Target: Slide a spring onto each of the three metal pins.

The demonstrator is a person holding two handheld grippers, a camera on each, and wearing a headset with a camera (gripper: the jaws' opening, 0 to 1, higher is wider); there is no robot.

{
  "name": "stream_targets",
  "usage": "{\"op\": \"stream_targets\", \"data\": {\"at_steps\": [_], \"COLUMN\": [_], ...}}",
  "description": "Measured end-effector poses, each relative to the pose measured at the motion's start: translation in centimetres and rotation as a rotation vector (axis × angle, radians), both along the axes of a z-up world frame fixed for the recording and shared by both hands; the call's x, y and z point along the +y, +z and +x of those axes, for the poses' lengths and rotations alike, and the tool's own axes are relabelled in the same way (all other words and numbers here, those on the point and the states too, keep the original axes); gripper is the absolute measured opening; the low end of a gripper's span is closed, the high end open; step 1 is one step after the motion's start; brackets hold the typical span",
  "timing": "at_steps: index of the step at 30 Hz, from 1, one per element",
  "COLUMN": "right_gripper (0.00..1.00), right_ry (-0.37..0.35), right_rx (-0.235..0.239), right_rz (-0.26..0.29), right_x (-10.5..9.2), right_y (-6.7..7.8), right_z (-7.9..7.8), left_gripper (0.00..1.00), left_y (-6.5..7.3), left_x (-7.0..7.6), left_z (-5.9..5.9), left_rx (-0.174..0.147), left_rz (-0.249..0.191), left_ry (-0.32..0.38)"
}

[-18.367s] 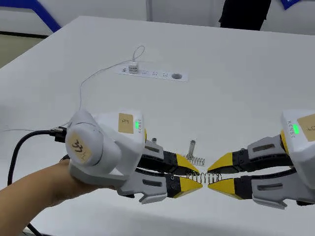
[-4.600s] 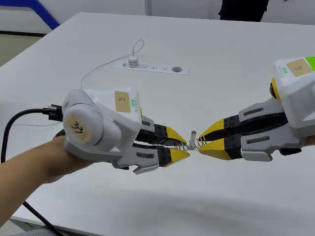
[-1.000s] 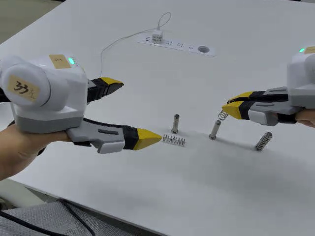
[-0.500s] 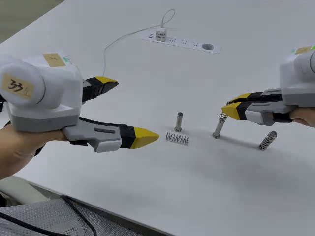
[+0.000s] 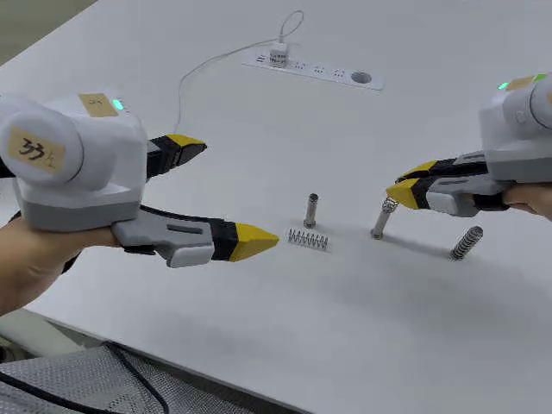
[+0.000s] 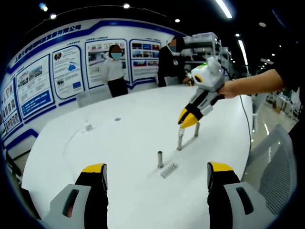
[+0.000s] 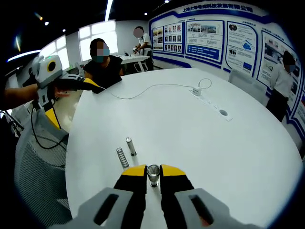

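The left gripper (image 5: 222,194) hovers over the white table (image 5: 259,345) with its jaws spread wide and nothing between them; its tips are yellow and tapered, on grey and black bodies.

Just to the right of its lower tip stands the bare pin (image 5: 310,210), a small smooth cylinder of grey metal, upright; the loose spring (image 5: 309,239), a fine coil of thin wire, lies flat on the table just in front of the bare pin's foot.

Further right, the middle pin (image 5: 379,226) leans a little; the second spring (image 7: 153,173) sits at its top, and the right gripper (image 5: 404,193) is clenched on this coil with its tips at both sides.

At the far right stands the dressed pin (image 5: 466,242), also tilted; a coil covers nearly all its length.

I judge that one pin is done, the second is in hand, and the third waits. The next move probably calls for pushing the coil down along the leaning shaft, keeping it in line so the soft wire does not catch or tip the pin; then the loose spring must be pinched gently from the smooth table.
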State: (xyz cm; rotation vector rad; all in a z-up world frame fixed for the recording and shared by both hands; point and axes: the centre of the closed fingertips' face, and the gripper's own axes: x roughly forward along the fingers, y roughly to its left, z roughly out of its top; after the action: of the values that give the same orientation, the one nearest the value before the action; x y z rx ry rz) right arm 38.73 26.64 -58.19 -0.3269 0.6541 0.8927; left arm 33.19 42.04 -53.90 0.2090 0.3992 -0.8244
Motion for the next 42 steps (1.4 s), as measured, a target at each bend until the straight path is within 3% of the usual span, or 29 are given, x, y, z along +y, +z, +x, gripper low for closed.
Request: {"op": "stream_targets", "data": {"at_steps": [16,31,42], "right_gripper": [0.11,0.11,0.11], "right_ry": [0.005,0.024,0.034], "right_rx": [0.052,0.089,0.100], "right_rz": [-0.022,-0.066,-0.089], "right_x": [0.4,0.4,0.2], "right_y": [-2.3,-4.7,-5.5], "right_z": [0.1,-0.3,-0.6], "left_gripper": [0.88,0.88,0.88], "left_y": [0.3,-0.5,-0.8], "left_x": [0.1,0.1,0.3], "left_z": [0.0,-0.7,-0.8], "left_rx": [0.004,0.030,0.040], "left_rz": [-0.003,0.011,0.012], "left_ry": [0.009,0.001,0.007]}}
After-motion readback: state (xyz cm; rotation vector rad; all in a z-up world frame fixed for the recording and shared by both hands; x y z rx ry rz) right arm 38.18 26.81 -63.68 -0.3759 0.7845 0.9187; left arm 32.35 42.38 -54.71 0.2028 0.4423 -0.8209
